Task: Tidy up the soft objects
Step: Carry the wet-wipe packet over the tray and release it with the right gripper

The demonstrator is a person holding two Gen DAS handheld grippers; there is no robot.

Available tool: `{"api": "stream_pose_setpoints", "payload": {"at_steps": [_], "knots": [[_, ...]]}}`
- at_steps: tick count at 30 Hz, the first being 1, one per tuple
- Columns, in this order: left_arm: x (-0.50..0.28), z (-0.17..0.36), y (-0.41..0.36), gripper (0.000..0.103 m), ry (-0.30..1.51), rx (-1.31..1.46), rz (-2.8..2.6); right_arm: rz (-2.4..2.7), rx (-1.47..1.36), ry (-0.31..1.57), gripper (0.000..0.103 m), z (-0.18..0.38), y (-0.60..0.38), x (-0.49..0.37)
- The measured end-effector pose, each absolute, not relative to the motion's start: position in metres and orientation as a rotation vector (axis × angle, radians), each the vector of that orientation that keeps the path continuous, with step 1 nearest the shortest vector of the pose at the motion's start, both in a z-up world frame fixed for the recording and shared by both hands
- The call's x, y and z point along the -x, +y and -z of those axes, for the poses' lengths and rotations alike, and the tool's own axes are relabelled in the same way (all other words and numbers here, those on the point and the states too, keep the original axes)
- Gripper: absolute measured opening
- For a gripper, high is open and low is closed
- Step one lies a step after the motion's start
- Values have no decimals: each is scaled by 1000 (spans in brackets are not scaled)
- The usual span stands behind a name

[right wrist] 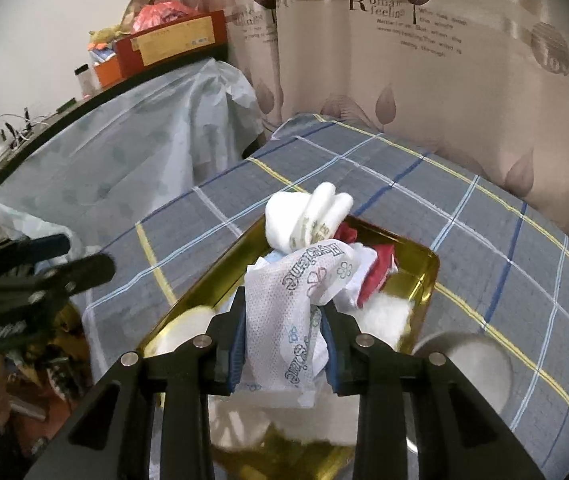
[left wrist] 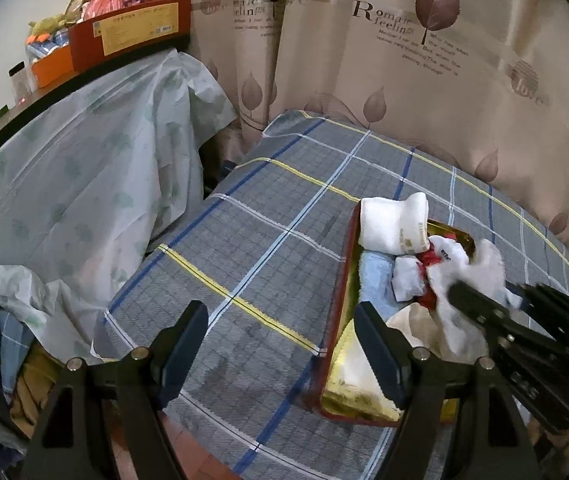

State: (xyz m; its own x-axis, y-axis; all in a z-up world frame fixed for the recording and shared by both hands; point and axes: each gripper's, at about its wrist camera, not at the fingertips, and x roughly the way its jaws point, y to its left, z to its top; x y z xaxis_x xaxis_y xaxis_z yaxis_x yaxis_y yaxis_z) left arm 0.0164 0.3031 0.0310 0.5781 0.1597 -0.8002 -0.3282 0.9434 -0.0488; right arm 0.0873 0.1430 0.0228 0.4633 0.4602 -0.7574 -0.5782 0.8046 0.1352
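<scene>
A gold tray [right wrist: 424, 266] with a red outer rim [left wrist: 340, 280] lies on the checked bed cover. In it are a folded white towel [left wrist: 394, 220], a light blue towel [left wrist: 376, 280], a small white pack [left wrist: 408, 280] and a red cloth [right wrist: 376, 268]. My right gripper [right wrist: 284, 352] is shut on a white printed soft packet [right wrist: 284, 312], holding it over the tray. In the left wrist view the right gripper [left wrist: 488, 300] comes in from the right with that packet [left wrist: 472, 276]. My left gripper [left wrist: 280, 348] is open and holds nothing, over the cover left of the tray.
The grey checked cover [left wrist: 264, 220] stretches left and behind the tray. A leaf-print curtain [left wrist: 404, 80] hangs behind. A plastic-draped table [left wrist: 84, 160] with boxes [left wrist: 132, 32] stands at left. A blurred white round thing [right wrist: 472, 360] lies right of the tray.
</scene>
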Motion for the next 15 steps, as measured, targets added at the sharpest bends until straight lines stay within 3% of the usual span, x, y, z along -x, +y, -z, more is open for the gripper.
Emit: {"api": "stream_pose_setpoints", "payload": {"at_steps": [9,15], "knots": [[-18,-27,300,78,927,182,-307,-559,134,898,37,-4,158,-101],[-18,-25,300,78,941,176,-316,-540,139,875,64,-3,160,-94]]}}
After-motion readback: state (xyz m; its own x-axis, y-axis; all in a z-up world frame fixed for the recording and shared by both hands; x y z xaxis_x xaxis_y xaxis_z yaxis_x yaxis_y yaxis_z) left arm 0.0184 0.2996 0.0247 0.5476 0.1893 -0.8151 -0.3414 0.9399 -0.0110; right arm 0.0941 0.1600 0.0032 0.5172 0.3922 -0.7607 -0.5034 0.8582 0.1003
